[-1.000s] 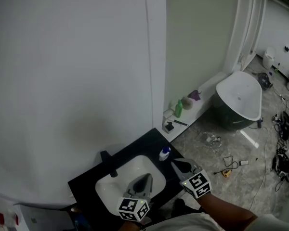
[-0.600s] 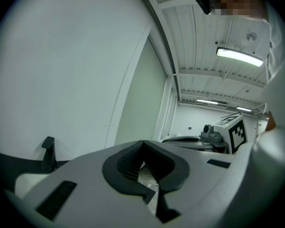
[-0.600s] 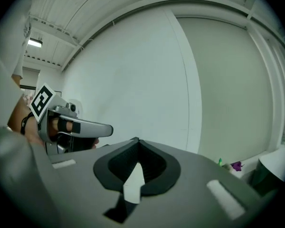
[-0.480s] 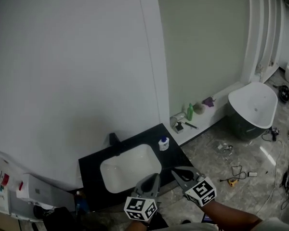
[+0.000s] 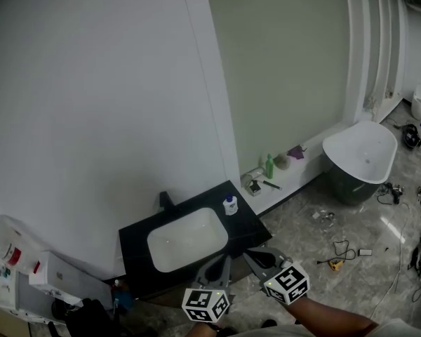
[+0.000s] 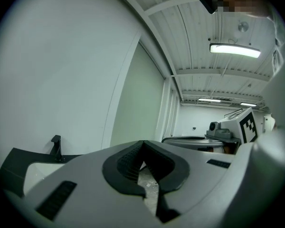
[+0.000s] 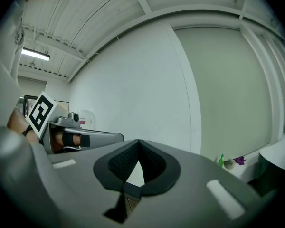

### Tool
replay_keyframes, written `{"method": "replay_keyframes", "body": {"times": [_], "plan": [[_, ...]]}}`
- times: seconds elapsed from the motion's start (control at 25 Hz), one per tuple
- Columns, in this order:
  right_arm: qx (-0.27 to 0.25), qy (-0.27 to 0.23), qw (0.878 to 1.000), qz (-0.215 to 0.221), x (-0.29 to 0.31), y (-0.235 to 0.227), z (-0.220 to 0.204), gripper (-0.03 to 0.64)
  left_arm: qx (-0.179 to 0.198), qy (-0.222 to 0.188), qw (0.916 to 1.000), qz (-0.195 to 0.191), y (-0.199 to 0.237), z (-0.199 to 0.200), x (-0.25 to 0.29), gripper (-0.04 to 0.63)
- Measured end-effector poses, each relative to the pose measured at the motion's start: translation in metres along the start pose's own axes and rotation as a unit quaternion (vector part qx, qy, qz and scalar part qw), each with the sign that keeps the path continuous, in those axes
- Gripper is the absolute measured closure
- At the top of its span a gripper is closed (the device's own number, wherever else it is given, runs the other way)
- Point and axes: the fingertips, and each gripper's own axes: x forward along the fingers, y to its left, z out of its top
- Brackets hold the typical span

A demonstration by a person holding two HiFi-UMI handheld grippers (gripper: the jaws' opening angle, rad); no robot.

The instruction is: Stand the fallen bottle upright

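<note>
I have pulled both grippers back from the counter [image 5: 137,232]. The left gripper [image 5: 219,264] and right gripper [image 5: 255,256] sit at lower centre, jaws together and empty. The bottle [image 5: 229,204] stands upright mid-frame, right of the basin [image 5: 186,239]. I judge the task done.
</note>
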Motion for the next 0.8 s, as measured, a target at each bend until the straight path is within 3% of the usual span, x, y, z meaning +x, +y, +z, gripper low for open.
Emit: {"method": "replay_keyframes", "body": {"times": [0.8], "plan": [[-0.01, -0.018, 0.999, -0.03, -0.023, 0.054, 0.016, 0.616, 0.006, -0.01, 0.9994, -0.032, -0.016, 0.014, -0.047, 0.589]]}}
